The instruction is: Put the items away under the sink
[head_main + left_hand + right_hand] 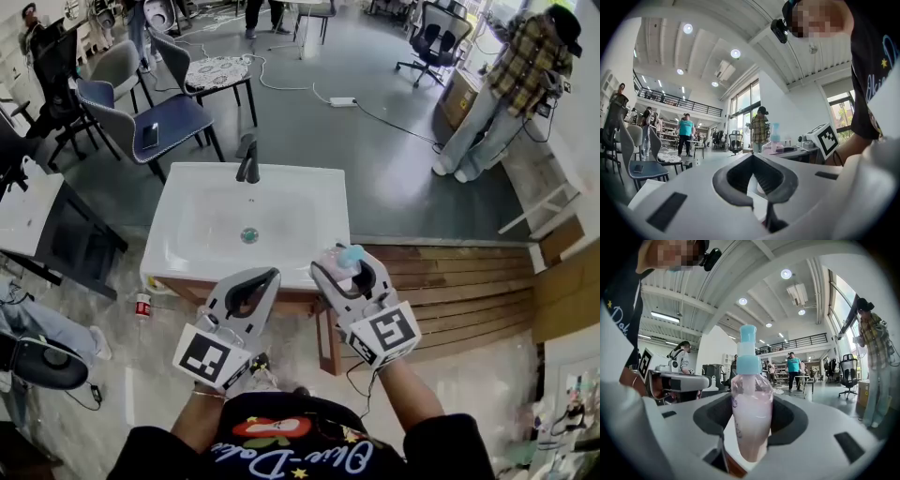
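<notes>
Pink bottle (750, 418), light-blue pump (749, 357); white sink (319, 183); seemingly red can (142, 305) (marker cubes (208, 358) black-and-white).

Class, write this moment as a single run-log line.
right claw: shut on pink bottle | left claw: shut, empty | sink: ahead

At upper left I see a blue chair (159, 117) with a phone (150, 135) on its seat, beside a cushioned chair (217, 73). A power strip (342, 101) lies on the floor at top centre. A person in plaid (511, 84) stands upper right, near an office chair (433, 37). A red can (142, 305) stands at left.
</notes>
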Demonstrator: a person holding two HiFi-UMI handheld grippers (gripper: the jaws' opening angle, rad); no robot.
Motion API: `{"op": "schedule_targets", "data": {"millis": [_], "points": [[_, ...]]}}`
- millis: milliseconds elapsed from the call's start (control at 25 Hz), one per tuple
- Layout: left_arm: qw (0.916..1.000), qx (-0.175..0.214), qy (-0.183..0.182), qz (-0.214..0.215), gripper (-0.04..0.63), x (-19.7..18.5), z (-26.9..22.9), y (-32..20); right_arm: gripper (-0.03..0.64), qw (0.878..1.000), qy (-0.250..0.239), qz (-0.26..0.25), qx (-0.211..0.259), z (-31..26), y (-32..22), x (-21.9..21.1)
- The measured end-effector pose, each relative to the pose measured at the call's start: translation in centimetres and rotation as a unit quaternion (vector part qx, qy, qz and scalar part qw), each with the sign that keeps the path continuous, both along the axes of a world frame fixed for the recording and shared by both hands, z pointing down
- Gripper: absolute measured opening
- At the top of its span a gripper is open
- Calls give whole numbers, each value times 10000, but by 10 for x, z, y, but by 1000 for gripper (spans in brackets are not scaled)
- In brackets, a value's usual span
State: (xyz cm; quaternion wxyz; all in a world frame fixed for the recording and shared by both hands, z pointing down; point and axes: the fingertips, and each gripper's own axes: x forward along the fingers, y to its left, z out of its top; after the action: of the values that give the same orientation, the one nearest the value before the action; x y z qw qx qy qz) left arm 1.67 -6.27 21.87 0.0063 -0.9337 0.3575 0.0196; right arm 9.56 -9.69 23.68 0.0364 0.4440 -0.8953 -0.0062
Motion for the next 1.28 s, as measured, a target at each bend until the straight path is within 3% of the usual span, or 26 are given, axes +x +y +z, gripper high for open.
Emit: {"op": "schedule_targets", "data": {"millis": [1280], "points": [[9993, 127, -72, -358, 3, 9, -4, 83, 221, 9992, -78, -381, 115, -6, 80, 5]]}}
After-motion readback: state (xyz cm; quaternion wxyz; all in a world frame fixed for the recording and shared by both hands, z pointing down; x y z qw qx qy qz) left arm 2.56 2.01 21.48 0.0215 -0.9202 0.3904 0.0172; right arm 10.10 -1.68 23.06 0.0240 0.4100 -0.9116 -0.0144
